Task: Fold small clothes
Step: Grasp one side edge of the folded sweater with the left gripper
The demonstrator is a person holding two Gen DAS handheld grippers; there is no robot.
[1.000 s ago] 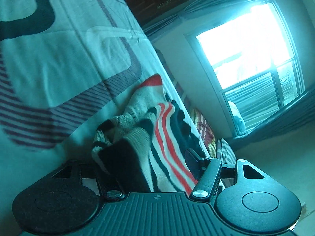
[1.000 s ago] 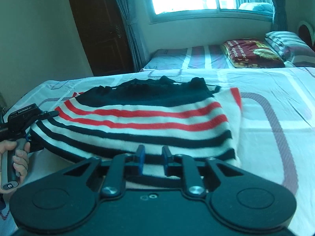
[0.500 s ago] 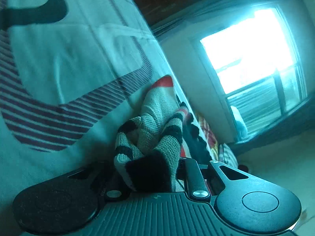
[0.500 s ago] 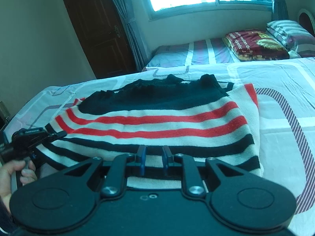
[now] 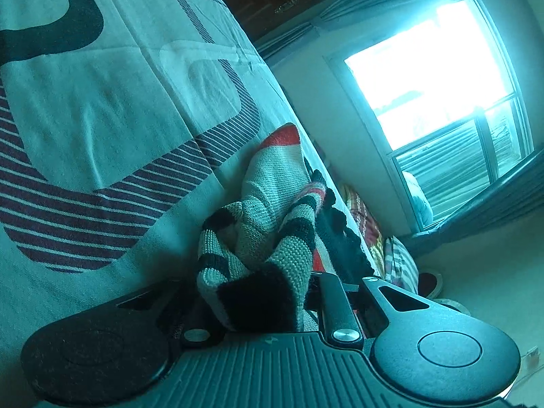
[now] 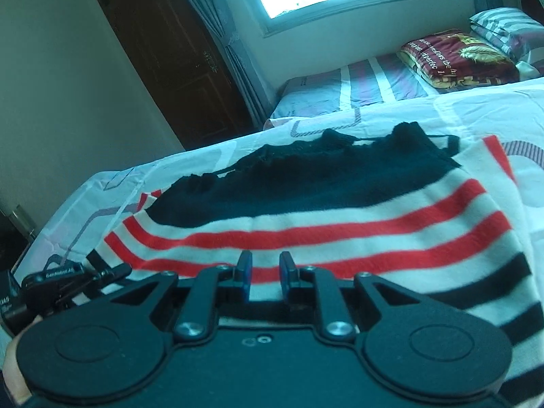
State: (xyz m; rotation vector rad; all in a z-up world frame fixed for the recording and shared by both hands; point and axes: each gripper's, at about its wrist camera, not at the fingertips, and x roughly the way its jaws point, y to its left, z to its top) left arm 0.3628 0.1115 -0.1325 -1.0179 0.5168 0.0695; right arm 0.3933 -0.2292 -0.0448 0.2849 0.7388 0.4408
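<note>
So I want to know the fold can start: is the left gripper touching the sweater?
Touching. The left wrist view shows the left gripper shut on a bunched corner of the sweater, knit squeezed between its fingers.

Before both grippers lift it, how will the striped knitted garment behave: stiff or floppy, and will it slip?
The striped knitted garment will probably be floppy: it bunches into soft folds at the left gripper. It likely sags between the left gripper and the right gripper, since it drapes loosely over the bed sheet. The coarse knit looks grippy, so slipping seems unlikely.
</note>
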